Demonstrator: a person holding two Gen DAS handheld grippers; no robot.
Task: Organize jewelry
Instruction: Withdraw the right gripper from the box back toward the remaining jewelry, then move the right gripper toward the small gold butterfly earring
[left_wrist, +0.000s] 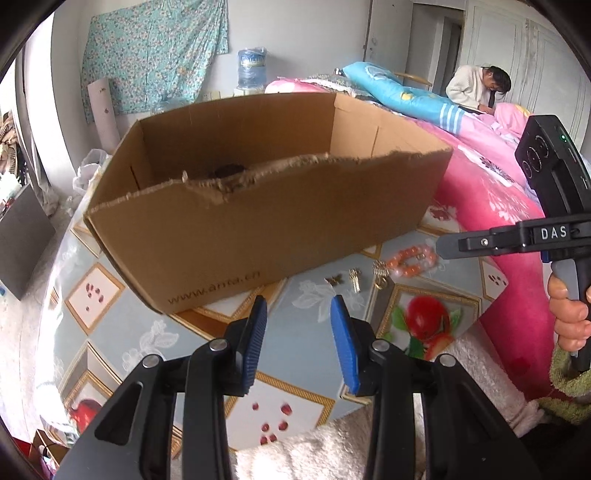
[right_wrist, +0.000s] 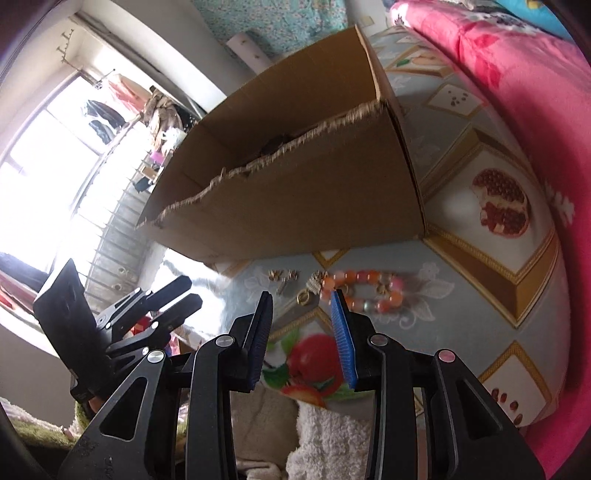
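Observation:
A bracelet of orange and pink beads (left_wrist: 410, 262) (right_wrist: 364, 291) lies on the fruit-patterned table cloth (left_wrist: 110, 295), in front of the box's right end. Small gold pieces (left_wrist: 354, 278) (right_wrist: 282, 276) and a gold pendant (left_wrist: 380, 271) (right_wrist: 314, 286) lie just to its left. An open cardboard box (left_wrist: 258, 206) (right_wrist: 295, 192) with a torn front rim stands behind them. My left gripper (left_wrist: 299, 306) hovers open and empty near the box's front wall. My right gripper (right_wrist: 302, 299) (left_wrist: 448, 246) is open over the pendant, with nothing between its pads; its right fingertip (right_wrist: 337, 299) is next to the bracelet.
A bed with pink bedding (left_wrist: 491, 192) borders the table on the right, and a person (left_wrist: 476, 88) sits at its far end. White fluffy fabric (left_wrist: 314, 450) lies at the table's near edge. Something dark (left_wrist: 229, 171) lies inside the box.

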